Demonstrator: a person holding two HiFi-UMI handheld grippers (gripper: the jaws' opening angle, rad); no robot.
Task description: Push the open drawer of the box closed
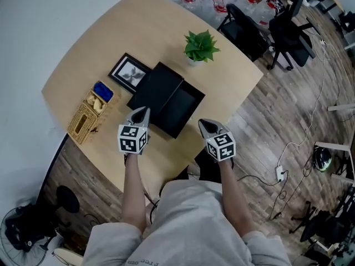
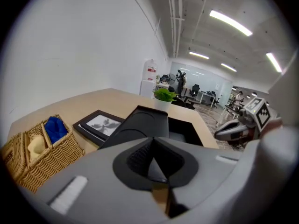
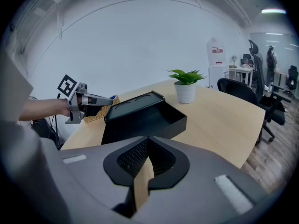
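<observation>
Stiff and likely light, the drawer (image 1: 180,111) juts from its box (image 1: 157,85) toward the counter's (image 1: 89,54) near edge; push its front wall with the left tongs (image 1: 142,112) or right tongs (image 1: 204,124), both closed and empty.

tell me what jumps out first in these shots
A black box sits mid-table with its drawer pulled open toward the near edge. The left claw and right claw hover shut at that edge, either side of the drawer. A green potted plant stands beyond the box.
</observation>
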